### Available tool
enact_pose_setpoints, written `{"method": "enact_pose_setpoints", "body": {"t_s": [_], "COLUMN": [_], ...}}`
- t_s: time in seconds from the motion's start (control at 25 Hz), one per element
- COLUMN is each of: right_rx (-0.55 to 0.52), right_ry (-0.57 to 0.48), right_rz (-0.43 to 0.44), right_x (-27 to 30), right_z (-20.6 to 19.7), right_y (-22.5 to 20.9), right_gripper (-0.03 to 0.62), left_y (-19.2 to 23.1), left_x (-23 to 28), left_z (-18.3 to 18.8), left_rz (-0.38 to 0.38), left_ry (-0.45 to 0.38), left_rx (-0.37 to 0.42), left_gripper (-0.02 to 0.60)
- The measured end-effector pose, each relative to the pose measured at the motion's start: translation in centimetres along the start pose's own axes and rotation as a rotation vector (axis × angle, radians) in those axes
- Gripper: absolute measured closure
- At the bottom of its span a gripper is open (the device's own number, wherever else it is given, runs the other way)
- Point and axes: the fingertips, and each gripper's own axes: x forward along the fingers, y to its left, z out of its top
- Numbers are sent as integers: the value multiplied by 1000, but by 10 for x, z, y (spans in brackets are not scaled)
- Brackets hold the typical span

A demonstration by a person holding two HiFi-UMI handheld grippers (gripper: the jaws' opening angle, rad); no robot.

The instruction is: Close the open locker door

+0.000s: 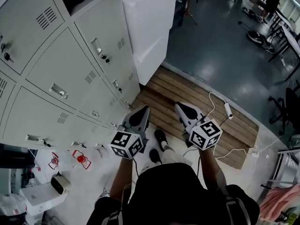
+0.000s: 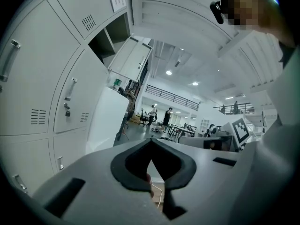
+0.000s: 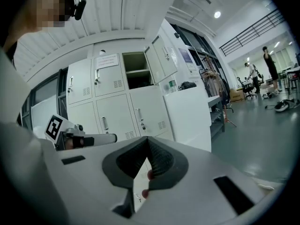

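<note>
Shut tip to tip at the left gripper [image 2: 151, 140], with no object between its fingers [image 2: 118, 175]; same at the right gripper [image 3: 147, 139], fingers [image 3: 161, 161] drawn together and empty (plain enough in each gripper's own view). Held low and side by side in front of the locker bank [image 1: 56, 78], apart from it, with a wooden pallet [image 1: 187, 90] on the floor at the foot of the locker bank. High up in the top row of the locker bank, in its end column: the open compartment [image 2: 111, 37], dark inside, with the locker door [image 2: 130, 59] swung well out from the face of the locker bank. Judging by that, not begun as yet: no contact with the door, no swing back toward its frame. Left to do: raise one gripper up the face of the locker bank, come round to the door's outer side, and press it flush with the locker bank.
</note>
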Motion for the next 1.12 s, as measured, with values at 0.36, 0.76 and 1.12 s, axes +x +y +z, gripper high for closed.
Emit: {"method": "enact_pose_setpoints", "body": {"t_s": [0.36, 0.76, 1.12], "right_rx": [-37, -139, -218], "right_ry": [-23, -84, -124], "right_rz": [63, 136, 156], "right_x": [63, 128, 161], "right_z": [52, 154, 228], "right_y": [-33, -76, -99], "right_gripper": [589, 589, 589], "left_y": [25, 46, 57], "left_x": [61, 141, 188], "left_z": [61, 154, 212], "left_rz": [-18, -26, -15], "left_ry": [-22, -66, -74], "left_rx": [60, 119, 141], "left_gripper": [565, 565, 565]}}
